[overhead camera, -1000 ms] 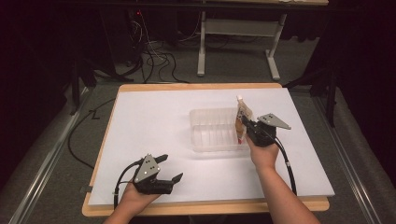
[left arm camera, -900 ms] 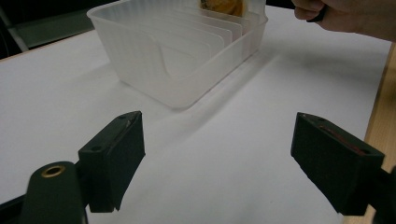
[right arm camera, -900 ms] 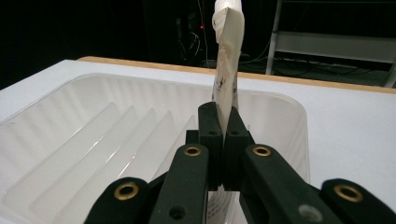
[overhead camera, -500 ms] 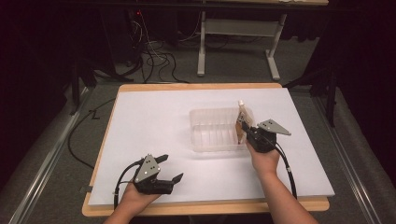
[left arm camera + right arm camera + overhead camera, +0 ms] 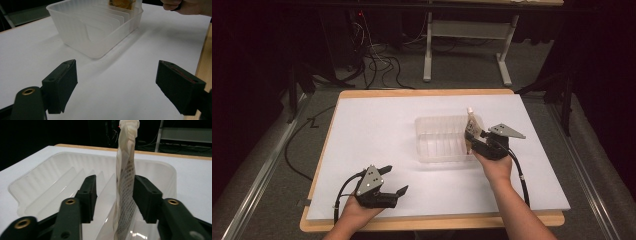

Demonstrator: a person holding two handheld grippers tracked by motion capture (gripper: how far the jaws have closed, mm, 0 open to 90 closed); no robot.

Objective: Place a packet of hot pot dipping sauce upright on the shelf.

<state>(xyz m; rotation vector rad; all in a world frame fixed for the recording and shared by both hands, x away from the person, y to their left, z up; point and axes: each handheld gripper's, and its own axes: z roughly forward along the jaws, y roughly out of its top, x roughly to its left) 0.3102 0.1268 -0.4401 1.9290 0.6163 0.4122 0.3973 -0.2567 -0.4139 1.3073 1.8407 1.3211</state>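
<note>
Pouch (image 5: 471, 124) stands upright at the right end of the clear ribbed bin (image 5: 439, 150), mid-table on the white sheet (image 5: 377, 130).

High view: my right gripper (image 5: 473, 138) sits at the bin's right end w/ the pouch between its jaws, cap up top; hand (image 5: 495, 165) just behind, cable trailing back along the forearm. My left gripper (image 5: 393, 181) is near the front edge of the board, well apart from the bin, jaws spread, nothing between them. Wooden board edge (image 5: 427, 93) rims the sheet. Beyond the table: white desk frame (image 5: 464, 35), tangle of floor cables (image 5: 377, 62), dark stands either side. Nothing on the sheet btwn left gripper and bin.

Left gripper view: both jaws wide apart, bare sheet (image 5: 120, 82) between them. Bin (image 5: 95, 32) ahead, frosted wall w/ dividers visible through it. Bottom of the pouch (image 5: 122, 3), yellow print, shows at the far end in the bin. Other hand (image 5: 190, 6) at top right. Wood edge (image 5: 205, 50) at right.

Right gripper view: pouch (image 5: 126, 182) edge-on, upright, printed text down its side, twisted top w/ cap. Right-hand jaw touches it; left-hand jaw shows a gap, so not clamped tight, loose around it at most. Bin (image 5: 45, 185) below w/ divider ribs (image 5: 72, 182); pouch bottom goes down inside at the near end, exact slot cannot tell. Board edge (image 5: 155, 152) and dark room behind.
</note>
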